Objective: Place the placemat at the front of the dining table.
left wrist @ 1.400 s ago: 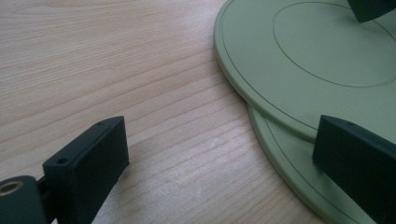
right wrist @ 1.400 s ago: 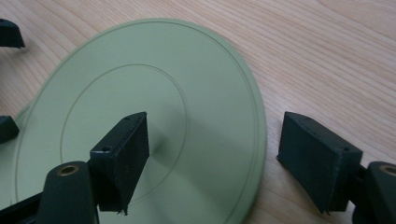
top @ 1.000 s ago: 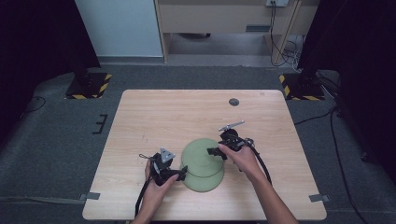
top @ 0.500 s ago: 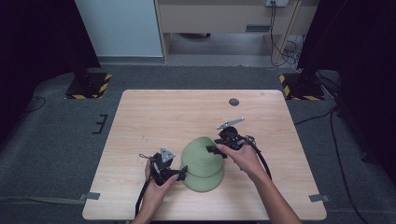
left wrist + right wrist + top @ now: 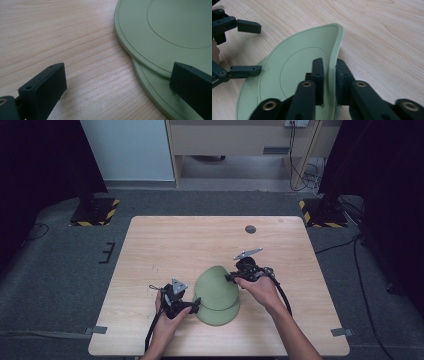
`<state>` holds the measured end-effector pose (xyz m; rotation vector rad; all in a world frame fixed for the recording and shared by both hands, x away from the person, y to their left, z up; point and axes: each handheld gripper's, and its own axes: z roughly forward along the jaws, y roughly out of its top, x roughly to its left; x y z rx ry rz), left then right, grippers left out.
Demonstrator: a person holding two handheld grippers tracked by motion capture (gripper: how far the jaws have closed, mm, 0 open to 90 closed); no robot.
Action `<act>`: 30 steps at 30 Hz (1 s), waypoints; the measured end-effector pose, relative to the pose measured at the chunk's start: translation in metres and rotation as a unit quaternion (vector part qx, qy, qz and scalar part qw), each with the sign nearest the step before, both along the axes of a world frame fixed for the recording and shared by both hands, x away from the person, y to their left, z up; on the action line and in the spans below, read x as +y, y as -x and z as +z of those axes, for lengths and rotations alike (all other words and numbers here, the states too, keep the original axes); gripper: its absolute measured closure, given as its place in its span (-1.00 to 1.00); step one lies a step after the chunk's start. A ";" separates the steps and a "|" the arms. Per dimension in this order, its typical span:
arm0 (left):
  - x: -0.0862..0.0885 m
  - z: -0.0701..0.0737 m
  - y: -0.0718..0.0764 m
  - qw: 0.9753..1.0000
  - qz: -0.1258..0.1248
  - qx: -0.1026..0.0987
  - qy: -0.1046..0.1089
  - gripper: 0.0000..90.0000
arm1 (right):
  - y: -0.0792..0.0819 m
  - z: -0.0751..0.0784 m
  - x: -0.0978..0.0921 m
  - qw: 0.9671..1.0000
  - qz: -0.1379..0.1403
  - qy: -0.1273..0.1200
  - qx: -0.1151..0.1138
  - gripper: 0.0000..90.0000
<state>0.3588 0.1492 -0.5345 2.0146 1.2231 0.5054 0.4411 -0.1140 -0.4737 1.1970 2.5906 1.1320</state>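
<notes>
High view: two green plates near the counter's (image 5: 165,245) front edge; top plate (image 5: 216,287) tilted over lower plate (image 5: 220,314).
Left gripper view: left gripper (image 5: 120,82) jaws spread, low beside both rims, lower plate (image 5: 152,97) flat on the counter.
Right gripper view: right gripper (image 5: 329,75) jaws pinching the top plate's (image 5: 294,72) raised rim.
Advice: keep the right pinch firm and lift slowly; judged best to steady the lower plate with the left jaws so it does not drag.
</notes>
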 end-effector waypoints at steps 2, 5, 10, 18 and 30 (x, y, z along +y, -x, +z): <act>0.000 0.000 0.000 1.000 0.000 0.000 0.000 -0.99 | 0.000 0.000 0.000 1.000 -0.003 0.004 0.000 0.89; 0.000 0.000 0.001 1.000 0.001 -0.001 -0.001 -0.99 | -0.001 0.000 -0.001 1.000 -0.007 0.010 -0.001 0.89; 0.000 0.000 0.001 1.000 0.001 0.000 0.001 -0.98 | -0.001 0.001 0.001 1.000 -0.010 0.022 -0.004 0.90; 0.004 0.001 0.000 1.000 0.003 0.003 0.005 -0.96 | 0.002 0.014 -0.003 1.000 -0.009 0.007 -0.003 0.90; 0.035 0.008 -0.008 0.998 0.055 0.010 0.016 -0.94 | 0.005 0.039 -0.012 1.000 -0.002 -0.020 -0.014 0.91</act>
